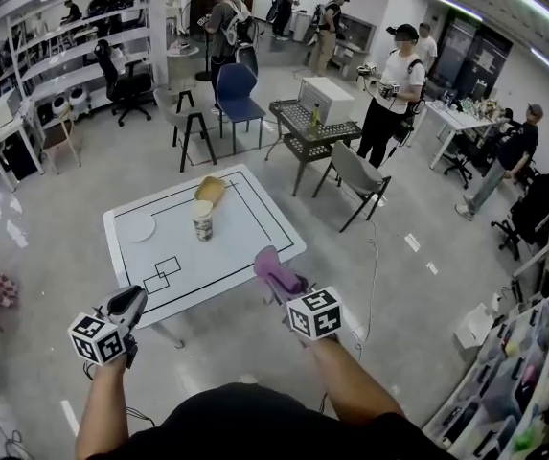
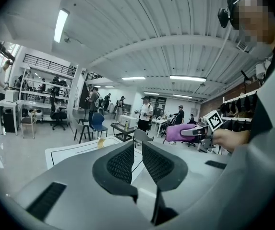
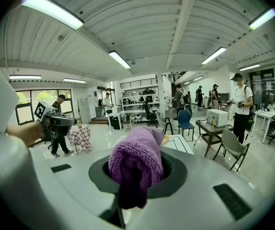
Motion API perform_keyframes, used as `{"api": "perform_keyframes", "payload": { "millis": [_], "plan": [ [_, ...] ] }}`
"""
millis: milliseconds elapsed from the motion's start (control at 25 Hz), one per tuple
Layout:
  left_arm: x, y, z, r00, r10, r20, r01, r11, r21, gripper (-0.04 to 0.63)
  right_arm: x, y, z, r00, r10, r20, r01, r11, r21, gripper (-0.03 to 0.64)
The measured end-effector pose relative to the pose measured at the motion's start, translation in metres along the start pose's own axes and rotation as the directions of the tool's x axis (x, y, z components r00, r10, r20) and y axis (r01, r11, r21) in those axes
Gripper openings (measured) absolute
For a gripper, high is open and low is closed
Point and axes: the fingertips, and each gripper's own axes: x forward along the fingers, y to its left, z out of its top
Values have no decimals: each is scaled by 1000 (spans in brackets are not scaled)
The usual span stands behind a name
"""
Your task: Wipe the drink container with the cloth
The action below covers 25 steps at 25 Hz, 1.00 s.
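Note:
The drink container, a paper cup [image 1: 202,220], stands upright on the white table [image 1: 255,228], beyond both grippers. My right gripper [image 1: 269,264] is shut on a purple knitted cloth [image 1: 279,274], just off the table's near right corner. In the right gripper view the cloth [image 3: 135,162] bulges out of the right gripper [image 3: 137,152] and hides its tips. My left gripper [image 1: 138,297] hangs before the table's near edge. Its jaws [image 2: 137,147] are shut and hold nothing. From the left gripper view the cloth [image 2: 180,132] shows at the right.
A yellowish bowl-like thing [image 1: 210,190] and a white plate [image 1: 139,228] also lie on the table. Behind it stand a grey chair [image 1: 355,172], a black mesh cart [image 1: 308,127], a black stool [image 1: 194,127] and a blue chair [image 1: 236,89]. Several people stand around the room.

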Motion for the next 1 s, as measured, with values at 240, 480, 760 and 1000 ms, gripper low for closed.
{"api": "perform_keyframes", "payload": {
  "millis": [240,480,760,1000],
  "plan": [
    [47,18,9,999,30,10,-30,999,-14,67,39,-41,4,999,25,-22,-25,1000,-7,87],
    [89,28,12,998,67,-3,-67,998,-18,67,75,-82,5,998,57,-40,-58,998,-12,87],
    [120,21,21,994,106,-8,-106,994,-17,67,98,-115,-1,993,108,-54,-108,994,-6,87],
    [128,15,26,991,136,-17,-136,991,-13,67,100,-131,-3,990,128,-60,-129,992,-2,87]
  ]
}}
